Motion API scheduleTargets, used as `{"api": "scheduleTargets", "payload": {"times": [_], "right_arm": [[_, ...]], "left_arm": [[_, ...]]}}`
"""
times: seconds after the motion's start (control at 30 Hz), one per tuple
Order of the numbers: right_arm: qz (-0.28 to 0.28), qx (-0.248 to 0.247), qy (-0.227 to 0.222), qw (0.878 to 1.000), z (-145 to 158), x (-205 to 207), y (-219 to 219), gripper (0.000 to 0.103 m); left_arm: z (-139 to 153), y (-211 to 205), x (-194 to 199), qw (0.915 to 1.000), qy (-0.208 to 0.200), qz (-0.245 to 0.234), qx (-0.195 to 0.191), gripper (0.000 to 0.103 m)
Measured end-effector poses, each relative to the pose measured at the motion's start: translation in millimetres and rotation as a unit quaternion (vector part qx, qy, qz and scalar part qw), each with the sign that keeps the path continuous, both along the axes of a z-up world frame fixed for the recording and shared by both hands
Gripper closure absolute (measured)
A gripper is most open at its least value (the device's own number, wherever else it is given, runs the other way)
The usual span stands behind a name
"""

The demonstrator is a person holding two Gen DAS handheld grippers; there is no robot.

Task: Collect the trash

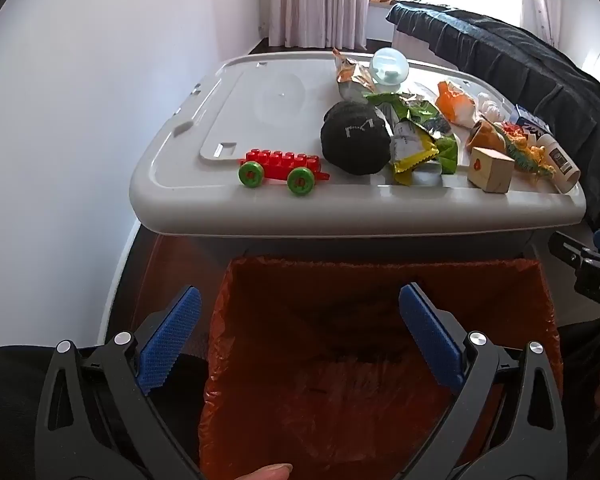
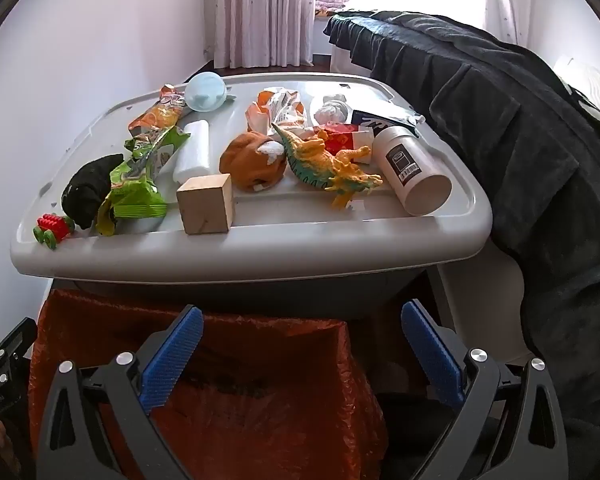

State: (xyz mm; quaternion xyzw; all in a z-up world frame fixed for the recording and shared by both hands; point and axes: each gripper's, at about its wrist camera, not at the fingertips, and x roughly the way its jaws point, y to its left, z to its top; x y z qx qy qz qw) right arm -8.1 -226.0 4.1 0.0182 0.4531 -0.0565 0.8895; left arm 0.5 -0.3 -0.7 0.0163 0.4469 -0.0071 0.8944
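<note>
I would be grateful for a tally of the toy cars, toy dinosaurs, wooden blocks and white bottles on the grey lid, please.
Toy car: 1
Toy dinosaur: 1
Wooden block: 1
White bottle: 1
Total: 4

Toy wagon [image 1: 283, 170], wrappers [image 1: 414, 136], wooden block [image 1: 492, 168], bottle [image 1: 560, 162] on bin lid [image 1: 340, 208]; trash bag [image 1: 380, 340] in front, below.
</note>
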Motion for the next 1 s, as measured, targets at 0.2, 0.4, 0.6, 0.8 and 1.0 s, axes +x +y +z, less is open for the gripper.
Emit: {"api": "scheduleTargets", "payload": {"times": [0.2,0.4,0.6,0.8,1.0], "right_arm": [[-0.001,0.008,0.005,1.0,-3.8,-0.9,0.6,0.005],[0.001,0.013,0.001,1.0,-1.3,1.2,1.1,0.005],[-0.002,0.014,-0.003,1.0,-0.3,0.9,-1.0,0.005],[-0.005,0.019,0.001,1.0,-1.6,2.3,-1.2,0.005],[-0.003,0.016,-0.001,1.0,-0.8,1.2,-0.6,0.005]], "left_arm": [[1.2,-0.4,0.1,1.0,0.003,0.003,-0.005,0.007],[-0.5,1.6,-1.4,1.0,-0.003,-0.003,0.007,0.007],[-0.2,1.1,-1.6,1.0,-0.005,0.0,0.006,0.007],[-2.8,2.9,-1.0,1.0,0.005,0.001,-0.007,0.007],[-1.9,1.0,-1.6,1.0,0.0,-0.001,0.003,0.007]]}}
